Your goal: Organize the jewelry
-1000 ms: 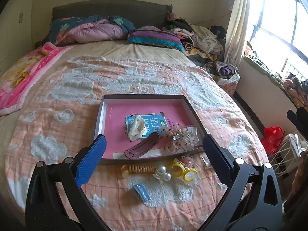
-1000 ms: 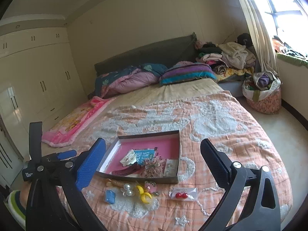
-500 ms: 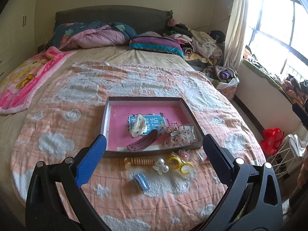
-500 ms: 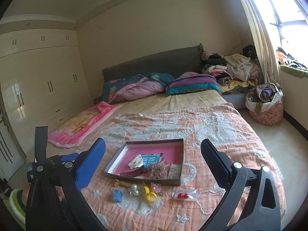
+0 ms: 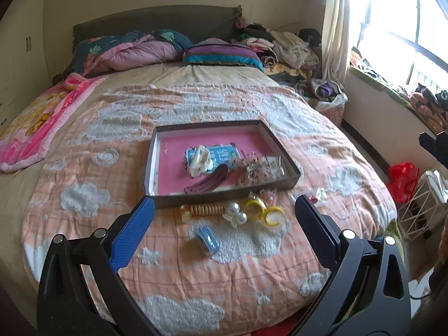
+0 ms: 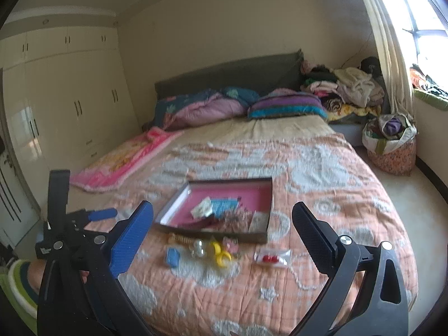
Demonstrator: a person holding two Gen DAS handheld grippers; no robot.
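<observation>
Both grippers hover empty with jaws spread wide. The loose blue clip [image 5: 207, 240] lies on the quilt just ahead of the left gripper [image 5: 224, 224], short of the pink-lined tray [image 5: 280, 142]; the right gripper [image 6: 222, 229] looks farther off.

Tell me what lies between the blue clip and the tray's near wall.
In the left wrist view, a beaded wooden piece and pearl cluster lie between the blue clip and the tray.
</observation>
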